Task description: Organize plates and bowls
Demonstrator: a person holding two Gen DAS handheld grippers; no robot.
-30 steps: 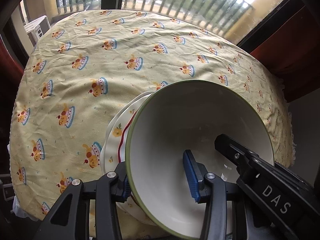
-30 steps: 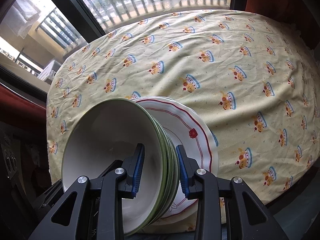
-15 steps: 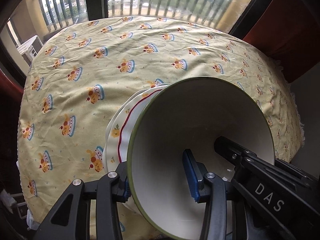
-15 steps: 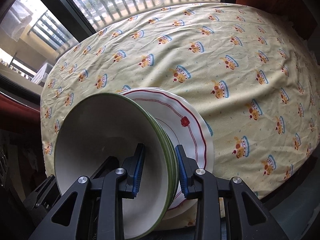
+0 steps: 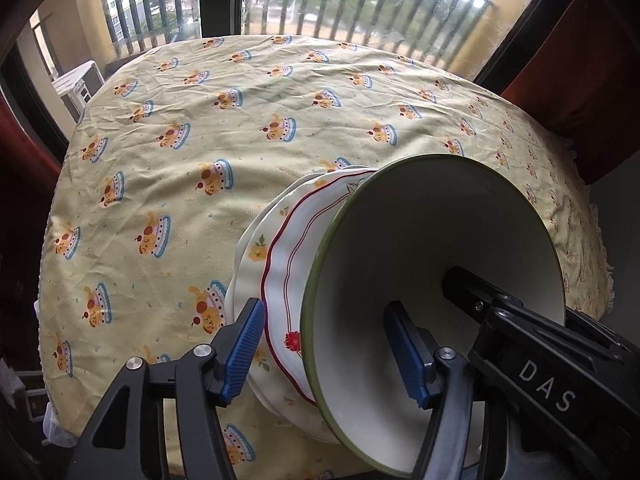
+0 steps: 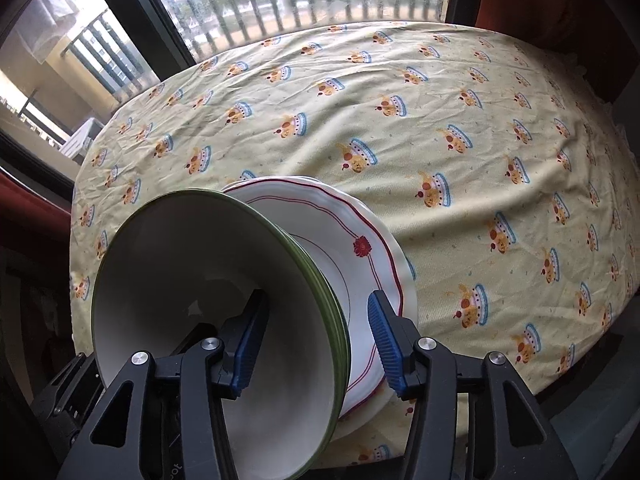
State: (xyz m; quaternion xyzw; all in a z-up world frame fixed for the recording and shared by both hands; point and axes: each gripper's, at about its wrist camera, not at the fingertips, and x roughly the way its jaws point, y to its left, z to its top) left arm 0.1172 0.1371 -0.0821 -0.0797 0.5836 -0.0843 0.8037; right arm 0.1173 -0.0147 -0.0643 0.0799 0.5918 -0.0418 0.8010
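Our left gripper [image 5: 324, 344] and right gripper [image 6: 316, 338], both spread apart, straddle the white green-rimmed ceramic bowls [image 6: 216, 320] stacked on red-trimmed scalloped plates [image 6: 360, 248] at six o'clock on the yellow patterned tablecloth [image 6: 440, 120]; stacking seems done, so withdrawing comes next.

White bowl [image 5: 432, 248] with green rim, red-lined white plate [image 6: 372, 256] behind bowl, pale yellow cake-print tablecloth [image 5: 248, 128] under bowl

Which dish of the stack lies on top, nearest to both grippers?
The green-rimmed bowl, plain white inside; the plates below it have a red-lined rim and yellow flowers.
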